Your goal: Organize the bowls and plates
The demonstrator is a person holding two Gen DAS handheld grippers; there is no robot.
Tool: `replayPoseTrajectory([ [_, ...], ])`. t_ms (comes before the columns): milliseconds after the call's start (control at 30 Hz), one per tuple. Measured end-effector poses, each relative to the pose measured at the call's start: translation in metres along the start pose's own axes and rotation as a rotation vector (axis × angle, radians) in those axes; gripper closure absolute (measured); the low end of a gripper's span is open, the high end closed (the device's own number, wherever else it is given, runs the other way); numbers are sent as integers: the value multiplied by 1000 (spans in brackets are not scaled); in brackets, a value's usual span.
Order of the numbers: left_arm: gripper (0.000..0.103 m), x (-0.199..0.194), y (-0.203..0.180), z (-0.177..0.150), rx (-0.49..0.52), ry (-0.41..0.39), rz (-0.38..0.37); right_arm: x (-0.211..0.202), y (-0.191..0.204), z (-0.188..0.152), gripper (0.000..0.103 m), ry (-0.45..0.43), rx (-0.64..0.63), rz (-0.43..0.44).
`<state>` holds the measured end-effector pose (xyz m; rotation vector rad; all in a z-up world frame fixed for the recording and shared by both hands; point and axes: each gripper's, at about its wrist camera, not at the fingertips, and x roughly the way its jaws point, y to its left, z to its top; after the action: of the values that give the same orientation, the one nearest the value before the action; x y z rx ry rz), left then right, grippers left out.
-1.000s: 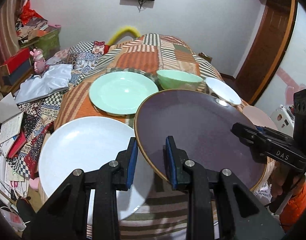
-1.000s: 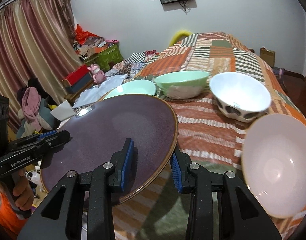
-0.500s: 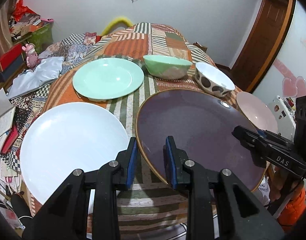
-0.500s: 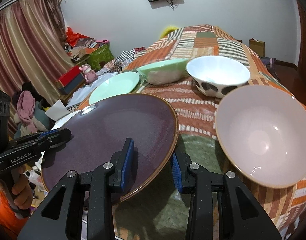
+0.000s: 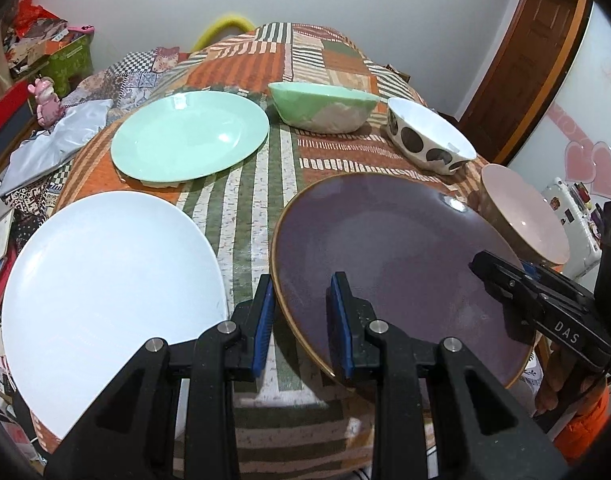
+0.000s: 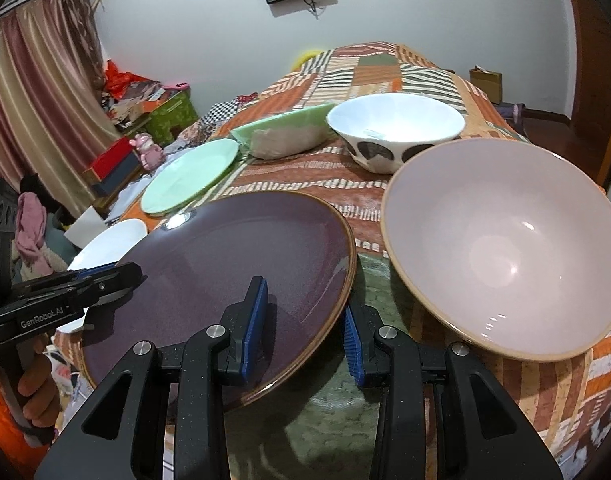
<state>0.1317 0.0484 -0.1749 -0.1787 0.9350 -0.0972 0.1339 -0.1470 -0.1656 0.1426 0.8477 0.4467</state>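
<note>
Compared with a second ago, both grippers have come lower and nearer the bench [image 5: 249, 204], carrying the purple plate [image 5: 385, 256] with them — the white plate [image 5: 105, 300], formerly overlapped by the purple plate's rim in the left wrist view, now lies clear beside it, and the pink bowl [image 6: 501, 252] fills much more of the right wrist view. The grip has not changed: the left gripper [image 5: 301, 324] has its fingers closed on the purple plate's near-left rim, and the right gripper [image 6: 301, 328] has its fingers closed on the opposite rim, so the plate is held between the two, tilted, over the patchwork cloth between the white plate and the pink bowl. Whether its underside touches the cloth cannot be told. Further back stand the green plate [image 5: 189, 140], the green bowl [image 5: 325, 108] and the spotted bowl [image 5: 429, 144], all resting on the bench, apart from one another. Legible writing: "DAS" on the right gripper's body as seen from the left wrist; "GenRobot.AI" on the left gripper's body as seen from the right wrist. A hand [image 6: 37, 384] grasps the left gripper's handle.
</note>
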Motion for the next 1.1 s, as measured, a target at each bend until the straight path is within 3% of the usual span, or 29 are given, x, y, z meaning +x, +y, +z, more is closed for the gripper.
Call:
replayPoseTrajectory([
  [300,76,17,0,1,-14,18,23,6,0,1,71,-15,8,-26],
  [767,75,12,3,-2,-45,40,24,0,3,2,67,11,-24,-26],
  [867,68,2,1,-2,-37,18,22,-5,3,2,67,18,-22,-25],
  [1000,49,-15,-2,-1,-24,-28,31,-12,3,2,63,21,-13,-15],
  [1100,46,-26,-3,0,-19,-49,38,-21,7,4,62,-5,-32,-22],
])
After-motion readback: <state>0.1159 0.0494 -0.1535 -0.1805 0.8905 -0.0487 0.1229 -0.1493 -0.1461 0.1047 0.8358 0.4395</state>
